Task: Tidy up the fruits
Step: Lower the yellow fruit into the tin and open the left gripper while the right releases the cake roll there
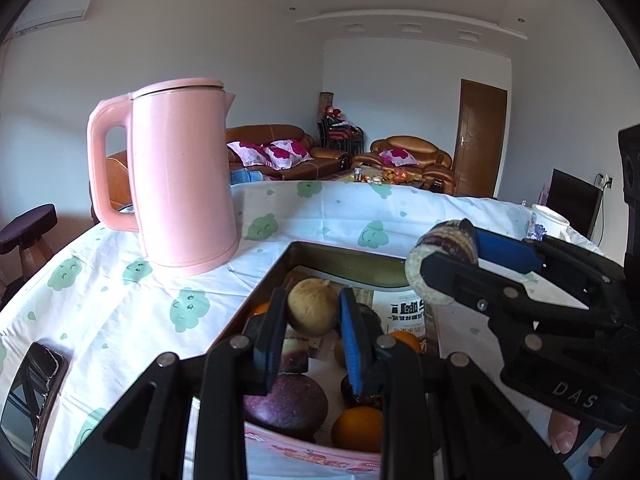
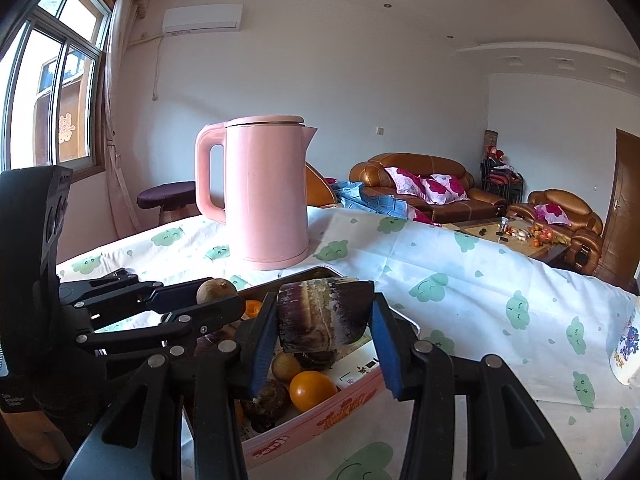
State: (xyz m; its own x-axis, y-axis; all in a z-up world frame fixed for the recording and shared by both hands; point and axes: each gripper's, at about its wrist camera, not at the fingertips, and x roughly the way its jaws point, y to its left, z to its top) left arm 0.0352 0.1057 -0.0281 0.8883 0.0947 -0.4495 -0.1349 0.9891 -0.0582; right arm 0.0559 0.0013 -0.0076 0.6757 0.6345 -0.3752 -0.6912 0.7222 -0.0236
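Two tools: both over the tin, one in each of my hands.
Left tool (image 1: pixel 312 332): fingers drawn together as far as they go, nothing clamped; a pale round fruit (image 1: pixel 313 306) shows in the gap but sits beyond the tips, down in the tin.
Right tool (image 2: pixel 324 340): clamped on a purple-and-white streaked chunk (image 2: pixel 324 316); blue pads press both sides, chunk held in the air above the tin's far end.
Same chunk, left view: (image 1: pixel 442 262), cut end pale, gripped at the right tool's tip.
Tin (image 2: pixel 316 420): rectangular, pink printed wall, paper lining; sits on the worktop just in front of the kettle.
Fruit in tin: orange (image 2: pixel 312 390), small yellow-brown fruit (image 2: pixel 286 366), dark wrinkled one (image 2: pixel 266 400), big purple one (image 1: pixel 286 402).
Kettle (image 2: pixel 266 192): pink, upright, lid on, behind the tin.
Worktop (image 2: pixel 480 300): white cloth with green cloud print.
Phone (image 1: pixel 34 392): dark, lying flat at the left edge.
Mug (image 2: pixel 626 344): white with blue print, far right.
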